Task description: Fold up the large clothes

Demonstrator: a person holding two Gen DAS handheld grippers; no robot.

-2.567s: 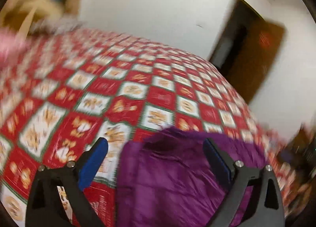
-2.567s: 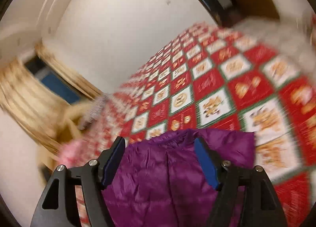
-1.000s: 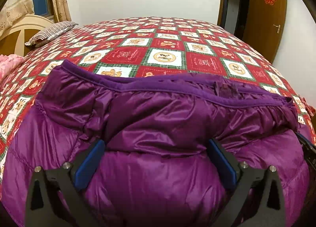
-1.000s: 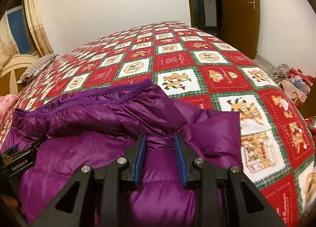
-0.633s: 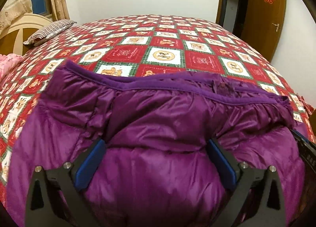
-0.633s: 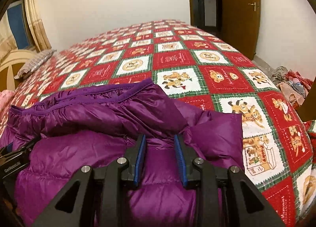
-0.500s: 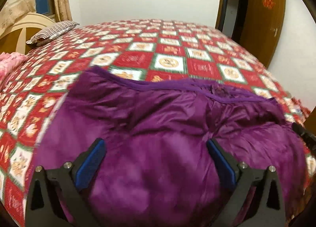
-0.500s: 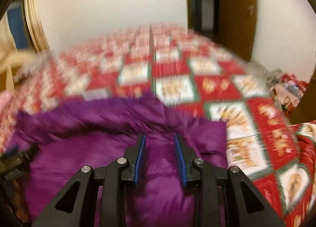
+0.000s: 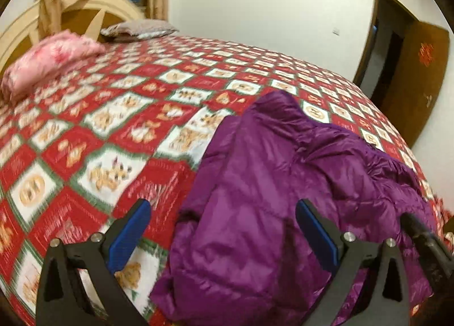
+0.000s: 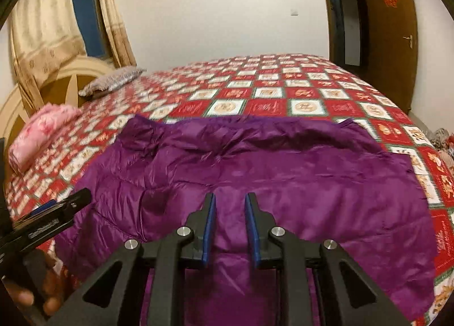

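Observation:
A shiny purple puffer jacket [image 10: 283, 172] lies spread on a bed with a red, white and green checked quilt [image 10: 272, 90]. In the left wrist view the jacket [image 9: 283, 184] fills the lower right. My left gripper [image 9: 224, 229] is wide open and empty above the jacket's left edge, and it shows at the left of the right wrist view [image 10: 54, 215]. My right gripper [image 10: 229, 226] hangs over the jacket's near middle with its jaws close together, a narrow gap between them and nothing in it.
A pink folded blanket [image 9: 51, 59] and a grey pillow [image 9: 139, 29] lie near the wooden headboard [image 10: 65, 81]. A curtained window is behind it. A brown door [image 10: 391, 27] stands at the right. Loose clothes lie on the floor by the bed's right side [image 10: 442, 138].
Both grippers have lifted and pulled back from the jacket. My left gripper swung to the jacket's left edge. The jacket lies flatter and more spread out than before.

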